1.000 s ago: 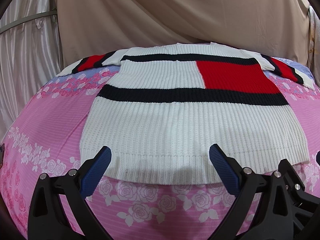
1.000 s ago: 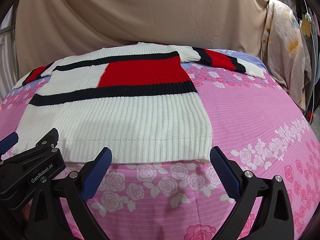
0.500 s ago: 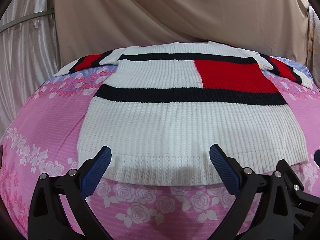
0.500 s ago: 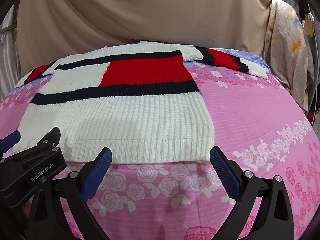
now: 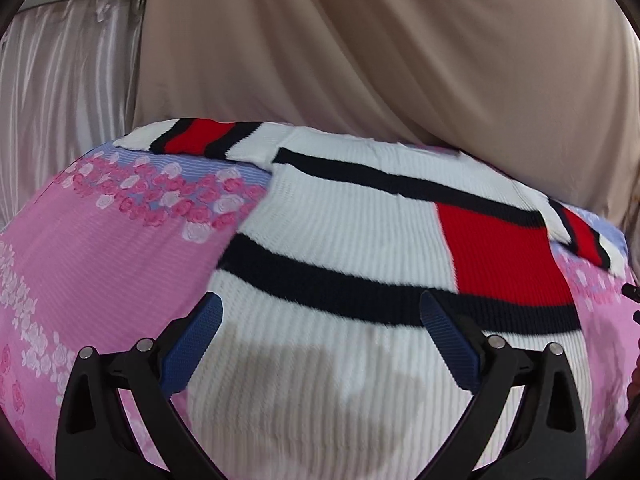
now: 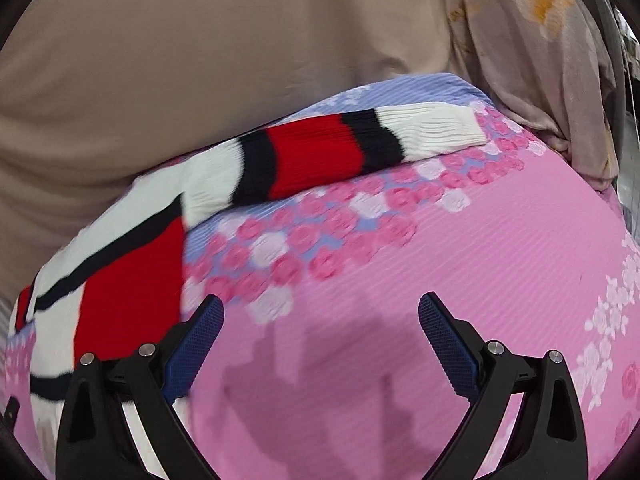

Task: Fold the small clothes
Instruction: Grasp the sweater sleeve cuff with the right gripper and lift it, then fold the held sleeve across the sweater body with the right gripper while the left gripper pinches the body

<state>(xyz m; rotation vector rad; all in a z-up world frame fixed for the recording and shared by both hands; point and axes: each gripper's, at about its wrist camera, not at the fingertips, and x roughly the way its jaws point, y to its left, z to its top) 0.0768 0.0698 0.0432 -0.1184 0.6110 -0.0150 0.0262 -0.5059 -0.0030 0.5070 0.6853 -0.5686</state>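
A white knit sweater point(image 5: 340, 232) with navy stripes and a red block lies flat on the pink floral bedsheet point(image 5: 100, 264). Its left sleeve point(image 5: 192, 140) stretches out at the far left. My left gripper point(image 5: 320, 320) is open and empty, hovering over the sweater's white lower body. In the right wrist view the sweater's body point(image 6: 128, 288) lies at the left and its right sleeve point(image 6: 340, 156) stretches across the far side. My right gripper point(image 6: 320, 320) is open and empty above bare sheet point(image 6: 440, 264), to the right of the sweater.
A beige cloth backdrop point(image 5: 360, 48) hangs behind the bed. A silvery curtain point(image 5: 60, 80) hangs at the left. A floral cloth point(image 6: 532, 40) hangs at the right of the bed. The bed's far edge runs just behind the sweater's collar.
Both grippers have moved forward from the hem. The left now hangs over the sweater's body; the right has swung rightward toward the right sleeve, over bare sheet. Both stay open.
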